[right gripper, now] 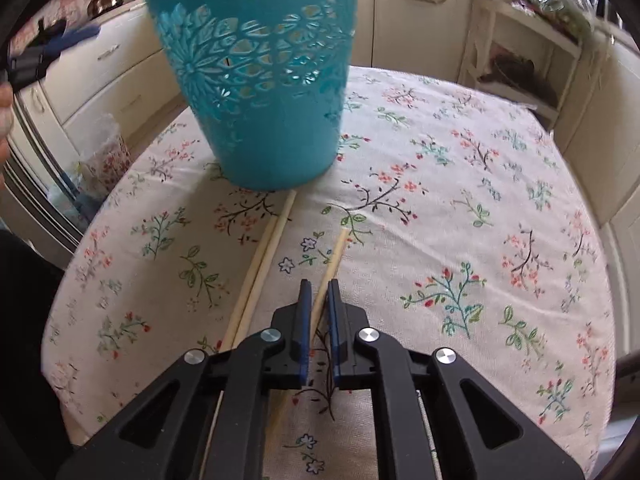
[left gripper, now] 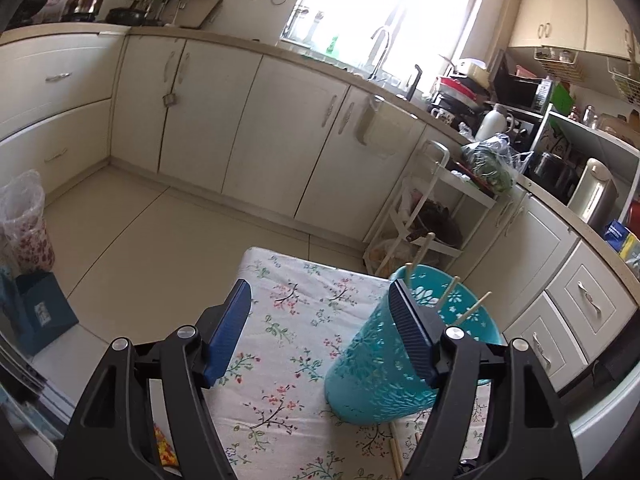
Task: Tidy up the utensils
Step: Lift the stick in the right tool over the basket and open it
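A teal cut-out basket [left gripper: 372,360] [right gripper: 256,80] stands on the floral tablecloth [left gripper: 288,320] [right gripper: 460,200], with several wooden chopsticks [left gripper: 448,292] sticking out of it. My left gripper [left gripper: 320,292] is open with nothing between its fingers; its right finger is just in front of the basket's rim. In the right wrist view that gripper [right gripper: 52,48] shows blurred at the upper left. My right gripper [right gripper: 319,284] is low over the cloth, shut on a single chopstick [right gripper: 334,258] that lies pointing toward the basket. Two more chopsticks [right gripper: 264,256] lie side by side just left of it.
A white trolley [left gripper: 432,216] stands beyond the table's far right corner. On the floor at left are a bag-lined bin [left gripper: 24,220] and a blue box [left gripper: 40,316]. Cream cabinets [left gripper: 280,120] line the walls. A hand [right gripper: 4,100] shows at the left edge.
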